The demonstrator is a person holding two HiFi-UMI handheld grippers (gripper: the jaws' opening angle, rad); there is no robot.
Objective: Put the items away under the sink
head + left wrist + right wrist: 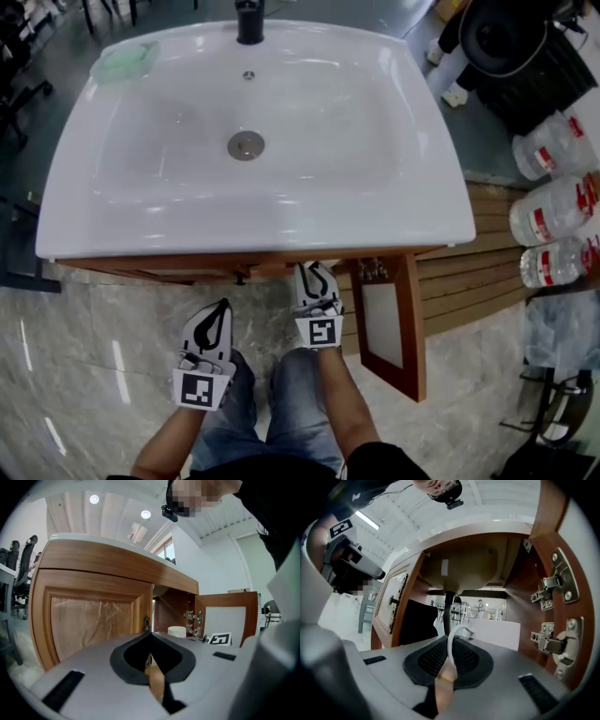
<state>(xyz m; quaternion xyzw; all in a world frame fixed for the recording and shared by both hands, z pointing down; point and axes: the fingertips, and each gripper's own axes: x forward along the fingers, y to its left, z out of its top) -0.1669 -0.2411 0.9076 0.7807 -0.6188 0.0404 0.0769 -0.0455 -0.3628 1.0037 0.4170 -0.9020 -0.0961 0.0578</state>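
A white sink [441,202] tops a wooden cabinet whose right door [412,328] stands open. My right gripper [315,274] is at the cabinet's opening, just under the sink's front edge. It is shut [451,640] on a thin white curved strip [454,632] that sticks out past the tips. Inside the cabinet are a dark drain pipe [448,605], a white box [499,632] and a white round container [177,631]. My left gripper [220,307] is lower and to the left, in front of the closed left door [89,616]. Its jaws [149,635] are together with nothing between them.
A green soap dish [127,61] and a black tap [249,21] are at the sink's back. Large water bottles [553,211] lie on slats to the right. Metal hinges [548,592] line the open side. My knees are just below the grippers, on a marble floor [84,375].
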